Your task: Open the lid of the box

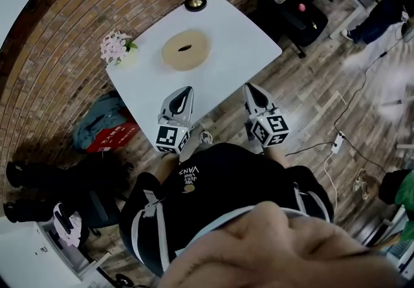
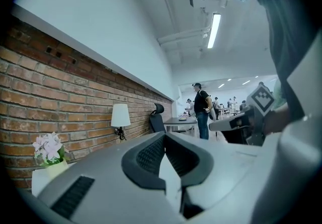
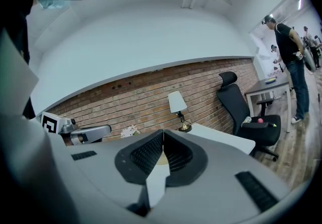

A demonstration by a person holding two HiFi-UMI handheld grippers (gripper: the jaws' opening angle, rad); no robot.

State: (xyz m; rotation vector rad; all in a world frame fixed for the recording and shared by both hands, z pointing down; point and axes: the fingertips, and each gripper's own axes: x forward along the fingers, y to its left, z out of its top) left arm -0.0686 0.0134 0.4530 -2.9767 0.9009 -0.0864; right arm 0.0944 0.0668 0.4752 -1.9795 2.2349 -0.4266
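The round box point(image 1: 186, 50) on the table point(image 1: 236, 47) is closed, its contents unseen. Bare tabletop lies between the box and the left gripper point(image 1: 186, 91) and right gripper point(image 1: 250, 88); both have jaws pressed together, empty.

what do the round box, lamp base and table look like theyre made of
Round box: looks like light wood or bamboo, matte; even pale tan with no shine, grain too small to see. Lamp base: likely metal, brassy and polished; dark gold with bright glints. Table: smooth white, perhaps laminate; flat, even colour.
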